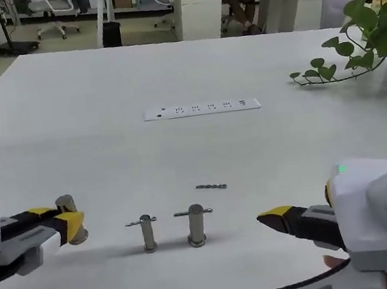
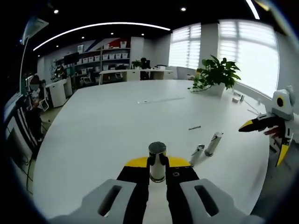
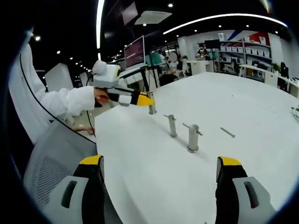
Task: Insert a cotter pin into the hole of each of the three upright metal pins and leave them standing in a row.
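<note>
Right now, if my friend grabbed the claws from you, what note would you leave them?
Left claw: shut on the third metal pin, upright, nothing through it yet.
Right claw: open, empty.
Done: two metal pins stand side by side, each crossed by a cotter pin.
Loose cotter pin lies on the table beyond them.
Left to do: fit it into the third pin, stand that in the row.

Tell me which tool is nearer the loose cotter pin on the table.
Right. The right tool hangs open just right of the loose cotter pin; the left tool sits far left, shut on an upright metal pin.
</note>
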A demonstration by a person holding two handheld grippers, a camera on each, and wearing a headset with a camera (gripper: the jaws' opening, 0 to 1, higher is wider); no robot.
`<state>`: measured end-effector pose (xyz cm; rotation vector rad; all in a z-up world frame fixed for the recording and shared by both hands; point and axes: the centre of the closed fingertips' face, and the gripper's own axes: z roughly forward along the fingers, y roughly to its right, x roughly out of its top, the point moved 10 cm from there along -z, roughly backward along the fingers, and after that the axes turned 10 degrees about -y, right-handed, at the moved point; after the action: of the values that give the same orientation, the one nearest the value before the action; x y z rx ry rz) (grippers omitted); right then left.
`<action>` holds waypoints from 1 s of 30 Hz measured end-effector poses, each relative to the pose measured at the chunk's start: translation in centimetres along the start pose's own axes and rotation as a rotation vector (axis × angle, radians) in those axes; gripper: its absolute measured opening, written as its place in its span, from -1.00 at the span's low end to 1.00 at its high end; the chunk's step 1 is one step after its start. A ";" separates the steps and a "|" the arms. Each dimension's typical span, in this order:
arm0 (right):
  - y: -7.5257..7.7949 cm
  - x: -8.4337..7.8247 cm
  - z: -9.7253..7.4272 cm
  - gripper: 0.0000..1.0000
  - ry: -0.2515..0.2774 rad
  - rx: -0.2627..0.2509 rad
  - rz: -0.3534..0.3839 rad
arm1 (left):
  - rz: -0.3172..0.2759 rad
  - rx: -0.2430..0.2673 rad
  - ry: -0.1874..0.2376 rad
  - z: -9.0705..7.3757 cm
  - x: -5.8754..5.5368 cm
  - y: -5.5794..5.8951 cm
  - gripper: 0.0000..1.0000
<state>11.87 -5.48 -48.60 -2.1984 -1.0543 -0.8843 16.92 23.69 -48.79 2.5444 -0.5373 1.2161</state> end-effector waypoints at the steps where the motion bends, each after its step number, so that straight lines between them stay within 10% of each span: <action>1: 0.0 0.1 0.0 0.97 0.002 0.000 -0.003 | 0.011 -0.003 -0.009 -0.3 -0.3 0.5 -0.82; 11: -0.2 0.0 -0.4 0.97 -0.005 -0.006 -0.024 | -0.110 -0.064 0.022 -1.4 -1.4 2.2 -0.82; 30: -0.7 -0.2 -0.5 0.90 -0.009 -0.010 -0.053 | -0.056 -0.094 -0.070 -0.5 -2.7 4.7 -0.82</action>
<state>11.05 -5.51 -48.33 -2.1937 -1.1196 -0.9059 12.98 20.22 -50.20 2.5129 -0.5229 1.0607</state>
